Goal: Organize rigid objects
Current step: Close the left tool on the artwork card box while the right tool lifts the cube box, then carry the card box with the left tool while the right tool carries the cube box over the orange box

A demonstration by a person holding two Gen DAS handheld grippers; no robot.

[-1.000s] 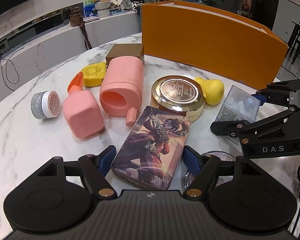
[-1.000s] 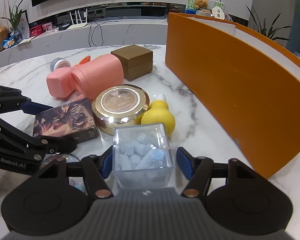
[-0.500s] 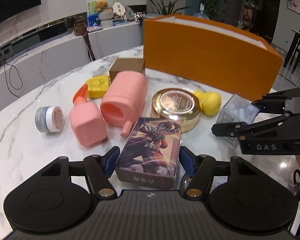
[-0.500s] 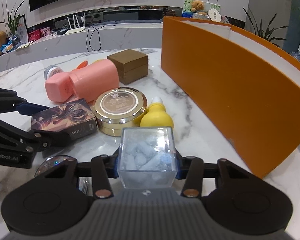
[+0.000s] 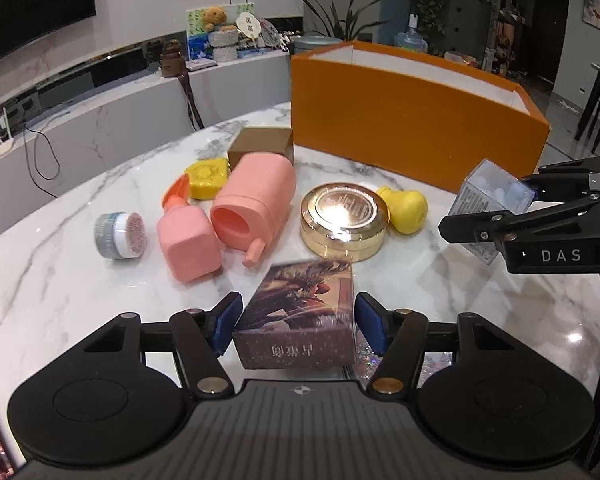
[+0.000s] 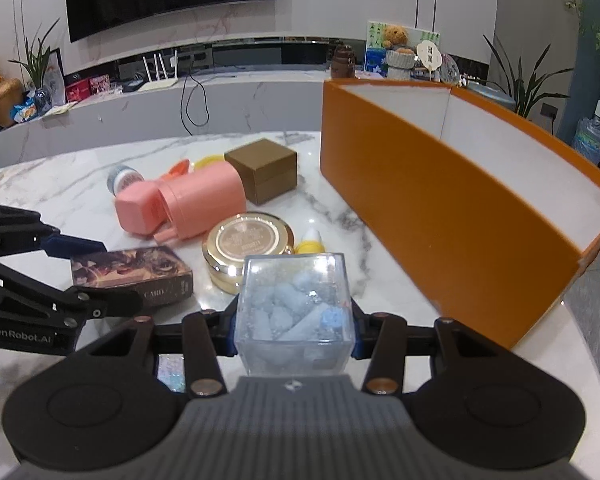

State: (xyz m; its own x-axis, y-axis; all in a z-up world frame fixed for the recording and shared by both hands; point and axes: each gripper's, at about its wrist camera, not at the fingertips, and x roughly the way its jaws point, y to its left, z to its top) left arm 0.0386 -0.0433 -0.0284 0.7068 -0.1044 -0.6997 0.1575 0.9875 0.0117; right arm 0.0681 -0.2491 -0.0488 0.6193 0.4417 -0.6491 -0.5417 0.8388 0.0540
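My left gripper has its blue pads against the sides of a dark illustrated card box, its jaws still closing; the box hangs just above the marble table. In the right wrist view, the same card box shows between the left gripper fingers. My right gripper is shut on a clear cube box of pale blue pieces, held off the table. From the left wrist, that clear box sits in the right gripper. The open orange box stands to the right.
On the table lie a gold round tin, a yellow bulb bottle, a pink pump bottle, a pink cylinder, a brown box, a yellow case and a small jar.
Both grippers closed on their boxes and rose. The card box and the clear box have come up off the table, and the orange box's inside shows more.
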